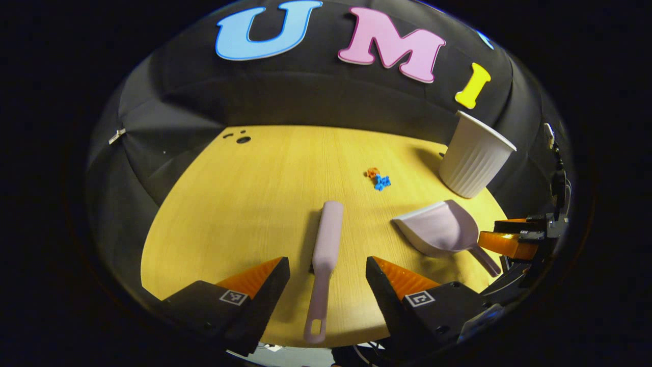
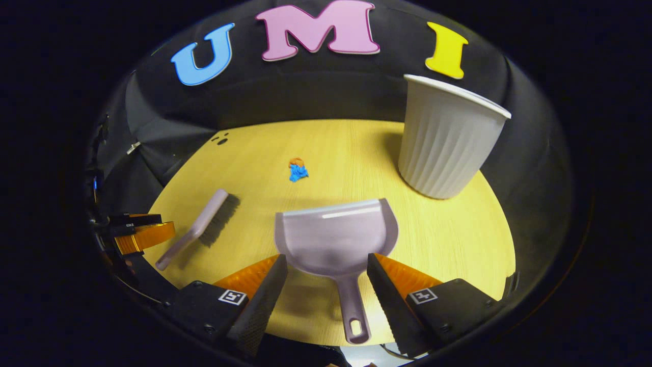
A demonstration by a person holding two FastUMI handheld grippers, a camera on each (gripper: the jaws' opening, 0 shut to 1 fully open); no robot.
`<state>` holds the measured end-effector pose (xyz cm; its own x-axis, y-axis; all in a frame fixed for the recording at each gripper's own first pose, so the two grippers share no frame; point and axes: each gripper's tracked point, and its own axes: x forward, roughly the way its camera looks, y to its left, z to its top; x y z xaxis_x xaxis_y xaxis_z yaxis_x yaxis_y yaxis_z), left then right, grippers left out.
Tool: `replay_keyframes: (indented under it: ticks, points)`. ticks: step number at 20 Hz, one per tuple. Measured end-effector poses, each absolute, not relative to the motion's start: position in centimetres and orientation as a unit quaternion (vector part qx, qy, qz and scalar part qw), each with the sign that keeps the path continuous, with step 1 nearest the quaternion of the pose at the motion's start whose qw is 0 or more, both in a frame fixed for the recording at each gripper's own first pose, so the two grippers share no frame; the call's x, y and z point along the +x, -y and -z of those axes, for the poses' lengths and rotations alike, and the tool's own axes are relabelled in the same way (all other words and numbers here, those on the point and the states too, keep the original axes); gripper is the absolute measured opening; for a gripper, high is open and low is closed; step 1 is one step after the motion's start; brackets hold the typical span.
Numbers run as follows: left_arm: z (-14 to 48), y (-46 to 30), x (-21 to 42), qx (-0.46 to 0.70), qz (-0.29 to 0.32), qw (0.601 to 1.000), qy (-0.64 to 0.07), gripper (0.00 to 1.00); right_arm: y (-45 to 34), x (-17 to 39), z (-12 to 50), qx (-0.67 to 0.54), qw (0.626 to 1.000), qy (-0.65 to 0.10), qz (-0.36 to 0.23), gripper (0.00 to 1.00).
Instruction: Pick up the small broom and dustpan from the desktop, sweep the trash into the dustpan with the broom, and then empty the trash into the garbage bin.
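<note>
L gripper point(image 1: 327, 275) fingers stood wide apart astride broom point(image 1: 326, 255) handle, R gripper point(image 2: 327, 275) likewise astride dustpan point(image 2: 333, 239) handle, neither gripping, both lined up for pickup; trash point(image 2: 297, 169) lay mid-desktop point(image 2: 458, 239), short of bin point(image 2: 445, 137).

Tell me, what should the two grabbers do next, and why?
Probably close on the handles. The left gripper is open with the broom handle between its fingers, and the right gripper is open around the dustpan handle. Both tools lie on the table, unlifted.
</note>
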<state>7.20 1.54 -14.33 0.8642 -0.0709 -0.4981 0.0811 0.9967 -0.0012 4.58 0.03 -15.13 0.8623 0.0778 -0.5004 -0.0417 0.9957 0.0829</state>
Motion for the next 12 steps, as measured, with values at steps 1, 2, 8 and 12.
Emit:
replay_keyframes:
  ticks: [1,2,8,12]
  points:
    - [15.0,-1.6,7.3,0.018,0.042,0.962,-0.268,0.96,0.2,4.6,15.6,0.041,0.961,-0.270,-0.028,0.99]
    - [15.6,-1.6,7.6,0.028,0.046,0.958,-0.280,0.96,0.5,4.8,16.1,0.044,0.959,-0.279,-0.024,0.99]
    - [19.8,-1.8,8.9,0.019,0.047,0.932,-0.358,0.96,1.8,4.9,20.6,0.052,0.932,-0.359,-0.018,0.98]
    - [21.3,-1.7,10.6,0.006,0.048,0.921,-0.387,0.96,1.6,5.5,23.4,0.067,0.912,-0.403,-0.020,0.94]
